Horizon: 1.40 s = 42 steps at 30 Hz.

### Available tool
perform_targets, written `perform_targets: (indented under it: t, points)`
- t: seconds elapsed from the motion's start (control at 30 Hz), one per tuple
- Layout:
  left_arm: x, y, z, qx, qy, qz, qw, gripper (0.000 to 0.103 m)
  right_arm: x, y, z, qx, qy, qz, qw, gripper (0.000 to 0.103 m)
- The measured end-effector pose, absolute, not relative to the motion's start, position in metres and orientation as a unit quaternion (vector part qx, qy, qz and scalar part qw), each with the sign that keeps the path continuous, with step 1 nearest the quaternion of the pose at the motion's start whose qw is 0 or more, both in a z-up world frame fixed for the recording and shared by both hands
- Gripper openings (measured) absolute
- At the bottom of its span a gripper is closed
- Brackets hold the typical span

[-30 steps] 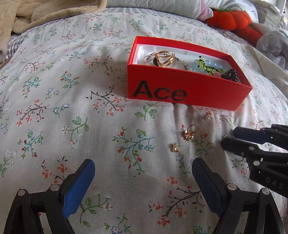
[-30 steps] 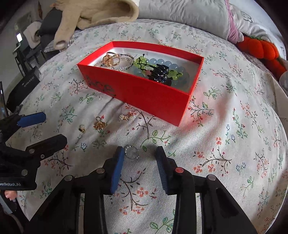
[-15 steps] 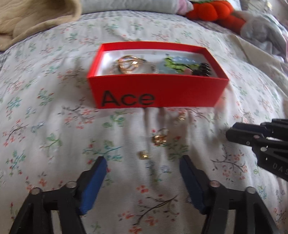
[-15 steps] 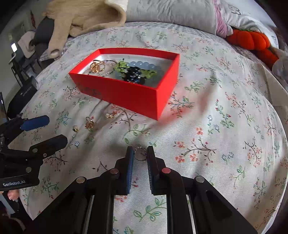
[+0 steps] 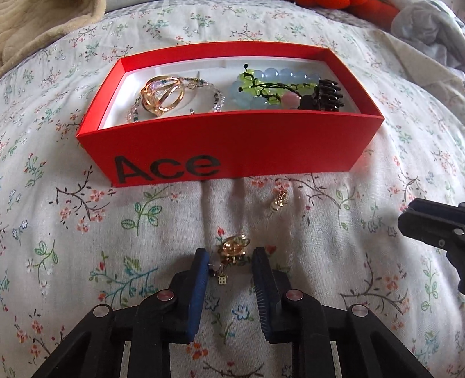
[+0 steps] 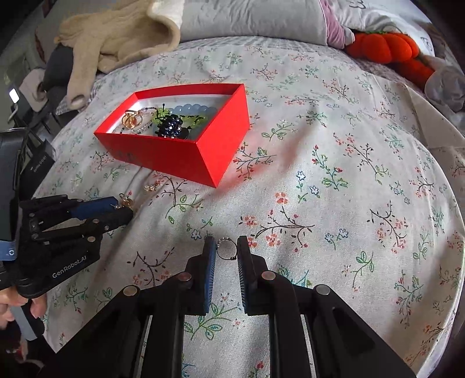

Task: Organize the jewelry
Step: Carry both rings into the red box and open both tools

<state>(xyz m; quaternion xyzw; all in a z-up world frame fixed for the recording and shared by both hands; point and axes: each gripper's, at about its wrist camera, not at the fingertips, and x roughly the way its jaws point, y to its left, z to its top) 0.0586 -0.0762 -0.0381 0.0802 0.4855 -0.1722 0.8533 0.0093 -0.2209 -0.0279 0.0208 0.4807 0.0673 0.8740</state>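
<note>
A red "Ace" box [image 5: 232, 145] [image 6: 186, 157] sits on the floral bedspread and holds a gold ring piece [image 5: 162, 96], bead bracelets [image 5: 276, 84] and a dark hair claw [image 5: 325, 96]. My left gripper [image 5: 229, 261] [image 6: 116, 208] is narrowed around a gold earring [image 5: 232, 247] and a small gold charm [image 5: 222, 279] on the bedspread, with gaps at both pads. Another gold earring [image 5: 279, 200] lies nearer the box. My right gripper [image 6: 226, 247] is shut on a thin beaded silver ring [image 6: 226, 249]. Its side shows in the left wrist view [image 5: 430, 224].
A beige blanket [image 6: 122, 35] and grey pillow [image 6: 252, 17] lie beyond the box. An orange pumpkin plush [image 6: 383, 48] sits at the far right. A hand [image 6: 17, 305] holds the left gripper's handle. Dark furniture stands off the bed's left edge.
My left gripper moved forward and narrowed around the gold earring and charm. My right gripper stayed closed on the silver ring and lifted it slightly, pulling back from the box.
</note>
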Motion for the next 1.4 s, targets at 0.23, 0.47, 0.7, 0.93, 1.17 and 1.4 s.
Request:
perform_targets:
  t: [0.23,0.47,0.7,0.93,1.17,1.4]
  points:
    - [0.061,-0.078,-0.041,0.086,0.482,-0.165,0.856,0.011,0.01,-0.225,-0.028,0.036,0.488,0.059,0.87,0.016]
    - [0.062,-0.074,-0.038,0.079,0.484,-0.162,0.856,0.011,0.01,-0.226,-0.024,0.039,0.495,0.048,0.867,0.016]
    - [0.057,-0.06,-0.027,0.064,0.481,-0.163,0.859,0.011,0.016,-0.218,-0.014,0.039,0.494,0.045,0.868,0.016]
    - [0.059,-0.036,-0.008,0.037,0.473,-0.161,0.866,0.011,0.025,-0.201,0.002,0.043,0.485,0.051,0.872,0.016]
    - [0.066,-0.024,0.013,0.019,0.456,-0.163,0.875,0.011,0.038,-0.185,0.017,0.051,0.479,0.057,0.874,0.016]
    - [0.085,-0.029,0.027,-0.005,0.446,-0.173,0.878,0.011,0.055,-0.178,0.033,0.068,0.465,0.054,0.881,0.016]
